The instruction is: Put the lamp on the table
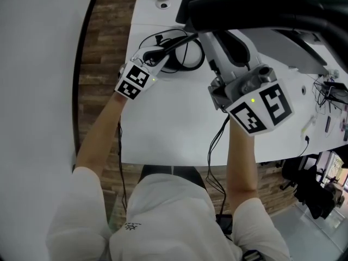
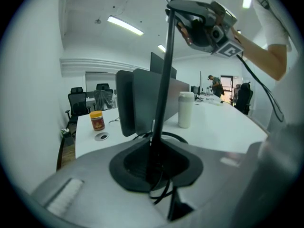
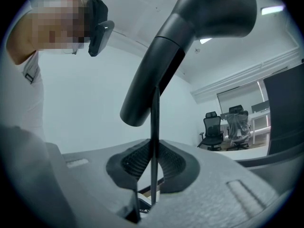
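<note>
This looks like the setting-down step: the tall black lamp [image 2: 164, 80] with a thin, smooth pole stands over the shiny white tabletop [image 1: 174, 129] — its round ring foot [image 1: 202, 54], at twelve o'clock, seems nearly down. The left tongs [image 2: 154, 167] and right tongs [image 3: 153, 167] both pinch the pole. Next, I think — rest it, then let go gently.

light: bright, even, ceiling strips [image 2: 124, 25] | shadows: faint | gripper views: fisheye, dark corners, foreground soft
</note>
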A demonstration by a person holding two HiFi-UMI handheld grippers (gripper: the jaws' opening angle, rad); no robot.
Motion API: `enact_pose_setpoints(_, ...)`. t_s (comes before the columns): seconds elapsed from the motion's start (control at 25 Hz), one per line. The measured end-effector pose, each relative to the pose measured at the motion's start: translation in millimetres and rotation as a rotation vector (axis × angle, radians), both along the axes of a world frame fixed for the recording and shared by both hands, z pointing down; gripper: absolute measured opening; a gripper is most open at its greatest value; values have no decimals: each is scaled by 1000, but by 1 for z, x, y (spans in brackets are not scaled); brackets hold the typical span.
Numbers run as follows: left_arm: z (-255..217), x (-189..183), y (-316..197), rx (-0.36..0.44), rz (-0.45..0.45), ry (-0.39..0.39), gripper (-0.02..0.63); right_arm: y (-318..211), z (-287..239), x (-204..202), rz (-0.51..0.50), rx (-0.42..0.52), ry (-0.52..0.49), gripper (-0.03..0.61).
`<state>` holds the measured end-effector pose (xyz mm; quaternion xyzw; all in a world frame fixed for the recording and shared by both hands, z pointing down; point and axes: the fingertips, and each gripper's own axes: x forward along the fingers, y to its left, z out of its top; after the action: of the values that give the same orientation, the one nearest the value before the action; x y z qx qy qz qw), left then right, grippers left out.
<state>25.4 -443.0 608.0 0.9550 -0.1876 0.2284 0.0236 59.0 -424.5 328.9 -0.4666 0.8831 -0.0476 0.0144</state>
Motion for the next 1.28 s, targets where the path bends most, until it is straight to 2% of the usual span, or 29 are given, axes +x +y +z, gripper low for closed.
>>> enact_pose_setpoints(1.28,21,-15,-23,-26,-17,11,51,-33,17,-32,-40,7,9,41)
